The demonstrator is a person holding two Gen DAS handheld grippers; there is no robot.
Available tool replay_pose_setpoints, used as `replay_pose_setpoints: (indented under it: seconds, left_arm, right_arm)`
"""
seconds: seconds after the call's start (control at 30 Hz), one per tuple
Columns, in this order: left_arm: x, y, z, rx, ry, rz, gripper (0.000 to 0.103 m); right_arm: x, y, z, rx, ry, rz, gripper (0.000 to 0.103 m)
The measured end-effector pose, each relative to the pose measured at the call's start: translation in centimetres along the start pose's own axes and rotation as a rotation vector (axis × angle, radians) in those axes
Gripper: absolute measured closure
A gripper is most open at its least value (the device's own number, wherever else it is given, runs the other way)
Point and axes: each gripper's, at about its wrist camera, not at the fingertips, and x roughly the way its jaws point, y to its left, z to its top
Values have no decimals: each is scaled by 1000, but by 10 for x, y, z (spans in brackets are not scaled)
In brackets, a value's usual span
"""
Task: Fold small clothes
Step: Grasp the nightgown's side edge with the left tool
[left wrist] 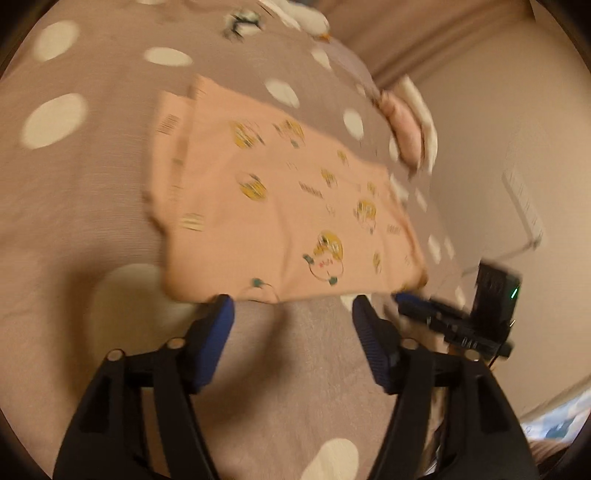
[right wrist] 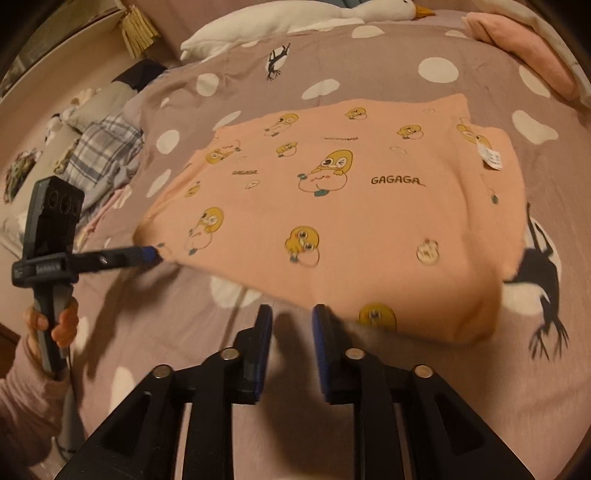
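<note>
A peach garment [left wrist: 280, 206] [right wrist: 351, 206] printed with yellow cartoon figures and the word GAGAGA lies flat and folded on the bed, a paper tag [right wrist: 491, 158] at its far right. My left gripper [left wrist: 291, 308] is open just short of the garment's near edge, with only bedcover between its blue pads. In the right wrist view the left gripper [right wrist: 147, 254] is at the garment's left corner, held by a hand [right wrist: 55, 325]. My right gripper [right wrist: 291, 314] stands open with a narrow gap and nothing in it, its right pad against the near hem. The left wrist view shows its tip [left wrist: 406, 298] by the garment's corner.
The mauve bedcover [right wrist: 369, 74] has white dots and black bird prints. A white goose plush [right wrist: 295, 18] lies at the far edge. A pink pillow [right wrist: 524, 44] sits far right. Plaid clothes [right wrist: 103, 147] are heaped at the left. A pale wall [left wrist: 480, 147] bounds the bed.
</note>
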Motion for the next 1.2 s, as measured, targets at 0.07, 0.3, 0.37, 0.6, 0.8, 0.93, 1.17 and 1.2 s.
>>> replay_pose_setpoints:
  seconds: [0.07, 0.3, 0.37, 0.6, 0.8, 0.93, 1.17, 1.2]
  left_arm:
    - [-15, 14, 3, -54, -46, 8, 34]
    - [-8, 59, 21, -258, -96, -44, 32]
    - [3, 65, 30, -295, -91, -65, 32]
    - [27, 65, 67, -322, -81, -117, 32]
    - [45, 57, 89, -287, -59, -96, 33]
    - [59, 47, 96, -245, -48, -44, 39]
    - [67, 57, 95, -208, -23, 34, 84]
    - [67, 58, 95, -211, -20, 32, 85]
  right_arm:
    - [-6, 0, -1, 14, -23, 23, 63]
    - [-11, 5, 5, 33, -64, 51, 61]
    - [-11, 7, 6, 34, -66, 53, 61]
    - [-5, 10, 16, 28, -69, 57, 61]
    - [6, 10, 37, 37, -74, 62, 61]
    - [21, 13, 68, 64, -101, 42, 58]
    - [66, 31, 116, 50, -82, -33, 58]
    - [74, 33, 121, 47, -76, -52, 58]
